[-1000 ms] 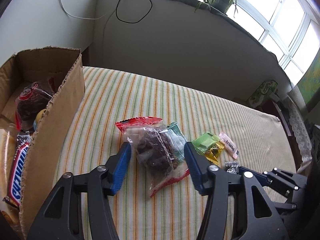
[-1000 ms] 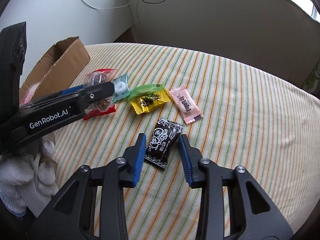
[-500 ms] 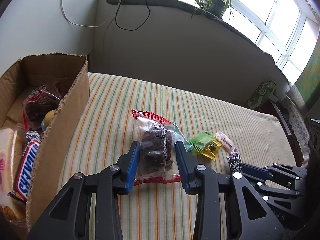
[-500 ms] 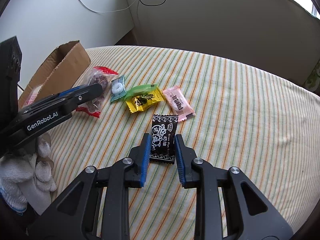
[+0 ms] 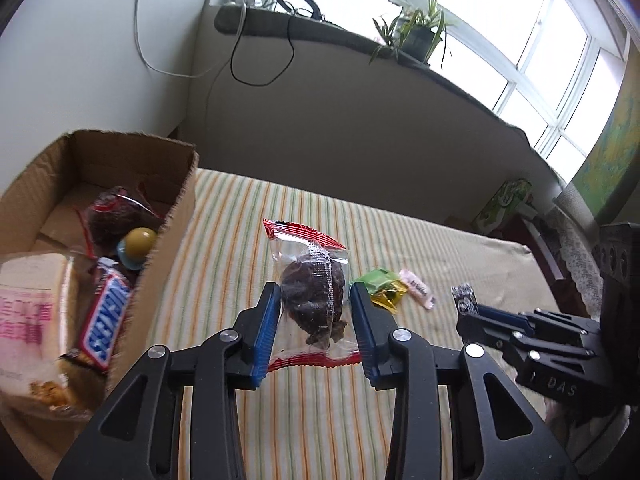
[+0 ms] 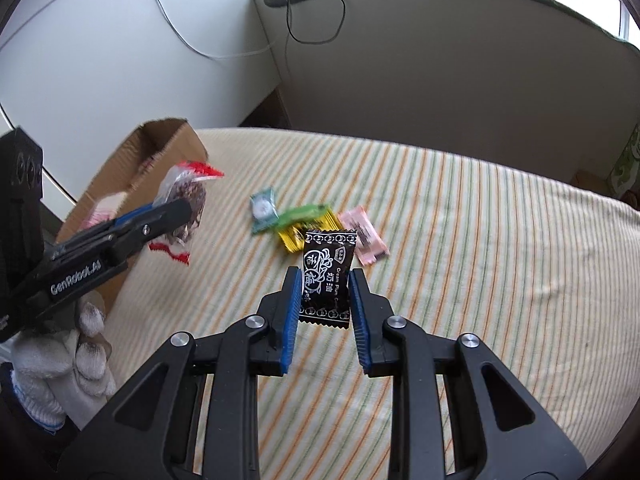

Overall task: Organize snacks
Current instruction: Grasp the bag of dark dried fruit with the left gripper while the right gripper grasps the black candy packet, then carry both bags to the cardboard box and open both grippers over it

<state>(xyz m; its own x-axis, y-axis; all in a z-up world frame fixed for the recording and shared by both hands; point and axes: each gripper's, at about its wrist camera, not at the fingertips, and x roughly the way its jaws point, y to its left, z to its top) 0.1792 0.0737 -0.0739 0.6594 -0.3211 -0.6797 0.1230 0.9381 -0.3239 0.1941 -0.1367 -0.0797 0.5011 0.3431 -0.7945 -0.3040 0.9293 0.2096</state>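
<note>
Gripping, left gripper (image 5: 314,322): blue pads clamped on a clear red-edged packet of dark dried fruit (image 5: 312,300), held above the striped cloth.
Gripping, right gripper (image 6: 323,300): pads pinched on a black candy wrapper (image 6: 326,276) with white print, raised off the cloth.
Loose snacks: a green packet (image 6: 301,213), yellow packet (image 6: 294,234), pink packet (image 6: 366,238) and small teal packet (image 6: 262,210) lie close together on the striped tablecloth (image 6: 480,240).
Cardboard box (image 5: 168,240): stands at the left edge of the cloth; inside are a Snickers bar (image 5: 104,326), another dark fruit packet (image 5: 110,216), a yellowish ball (image 5: 140,240).
Gloved hand (image 6: 68,356): white knit, under the left gripper.
</note>
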